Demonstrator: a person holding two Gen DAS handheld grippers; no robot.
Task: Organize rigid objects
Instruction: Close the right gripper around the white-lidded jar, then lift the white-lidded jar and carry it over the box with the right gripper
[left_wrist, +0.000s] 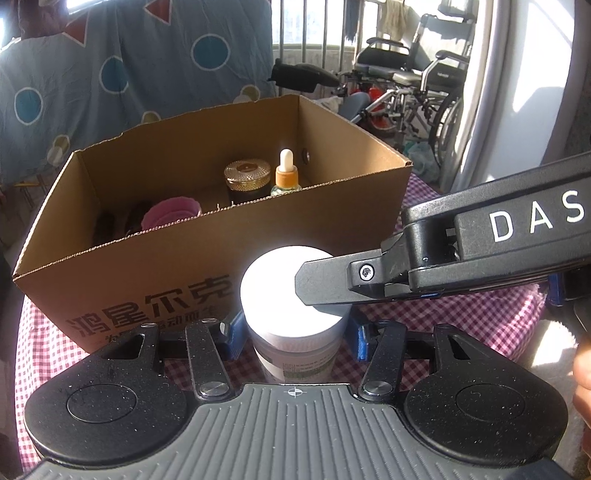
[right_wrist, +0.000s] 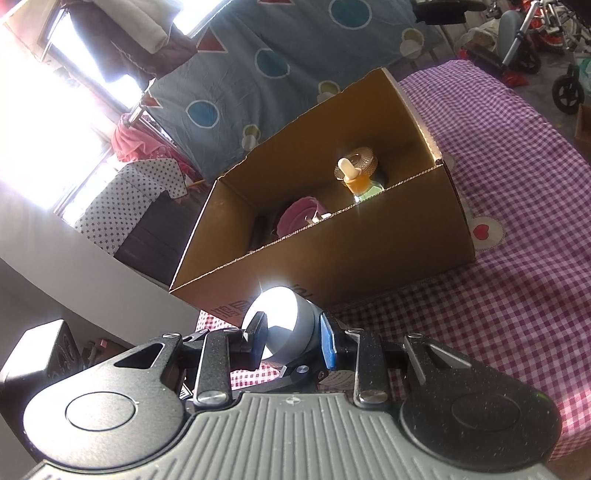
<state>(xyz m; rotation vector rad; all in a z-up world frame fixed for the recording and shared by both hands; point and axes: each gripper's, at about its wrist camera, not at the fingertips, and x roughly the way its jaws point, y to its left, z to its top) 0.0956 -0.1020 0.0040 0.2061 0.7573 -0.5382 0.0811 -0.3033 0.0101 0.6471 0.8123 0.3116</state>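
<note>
1. White jar (left_wrist: 293, 295) stands just before the cardboard box (left_wrist: 258, 243); left gripper (left_wrist: 295, 334) jaws clasp its body, right gripper (right_wrist: 291, 338) jaws pinch its lid.
2. Box holds a dropper bottle (left_wrist: 285, 173), gold-lidded jar (left_wrist: 246, 179), pink cup (left_wrist: 171, 214).
3. Checked tablecloth (right_wrist: 517, 258); wheelchair (left_wrist: 417, 81) behind.

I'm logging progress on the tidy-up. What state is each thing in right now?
White jar: upright on the checked cloth, lid on, outside the box.
Left claw: shut on the jar's body.
Right claw: shut on the jar's lid.
Cardboard box: open-topped.
Dropper bottle: upright in the box, capped.
Gold-lidded jar: in the box, lid on.
</note>
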